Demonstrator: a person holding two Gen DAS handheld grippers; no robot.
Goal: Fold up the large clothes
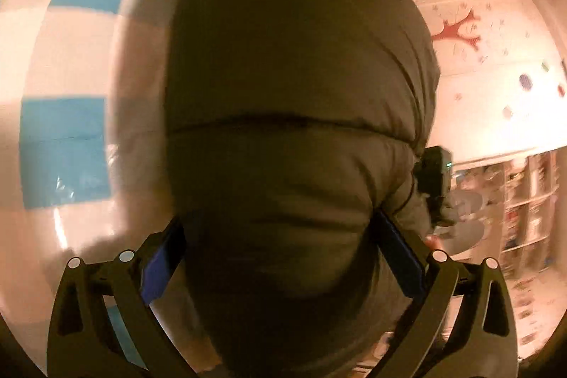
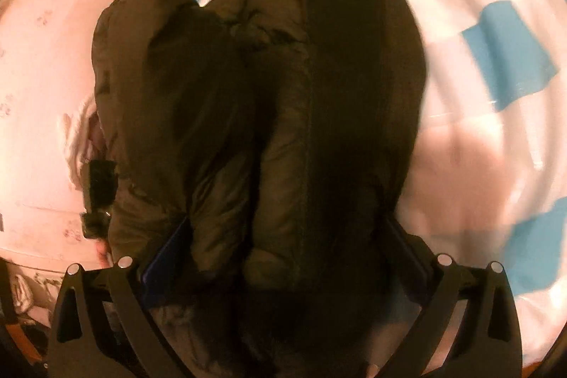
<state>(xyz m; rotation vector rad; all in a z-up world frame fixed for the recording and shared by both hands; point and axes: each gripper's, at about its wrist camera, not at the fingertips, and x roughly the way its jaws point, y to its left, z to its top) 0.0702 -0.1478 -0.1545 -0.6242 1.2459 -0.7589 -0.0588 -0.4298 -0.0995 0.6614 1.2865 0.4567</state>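
A dark puffer jacket, bunched between the spread blue-padded fingers of both the left gripper and right gripper, hangs above a blue-and-white checked bedspread beside a pink wall with tree decals; no writing legible.

My left gripper has its two fingers spread around a thick fold of the dark puffy jacket, which fills the middle of the frame from bottom to top. Behind it on the left lies the blue-and-white checked bedcover. At the right edge of the jacket I see my other gripper, with blurred shelves at lower right.
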